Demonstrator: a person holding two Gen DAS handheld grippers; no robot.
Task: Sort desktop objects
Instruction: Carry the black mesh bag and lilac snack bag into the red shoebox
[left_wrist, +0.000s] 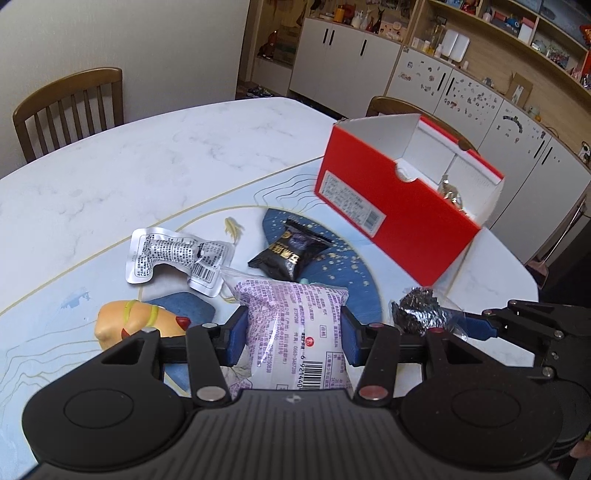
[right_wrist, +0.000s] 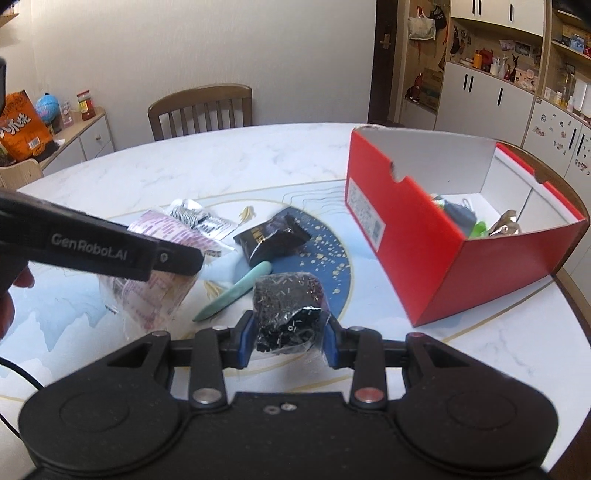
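Between the left gripper's (left_wrist: 291, 339) blue pads a pink-printed snack packet (left_wrist: 291, 325) sits pinched, while the right gripper (right_wrist: 290, 341) clamps a crinkled black foil packet (right_wrist: 286, 310). Both hang above the table (left_wrist: 147, 166), well short of the red box (right_wrist: 443, 258); each load should clear the near wall before being let go, I'd say.

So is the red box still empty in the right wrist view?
No, the red box already holds several items, among them a crinkled foil packet.
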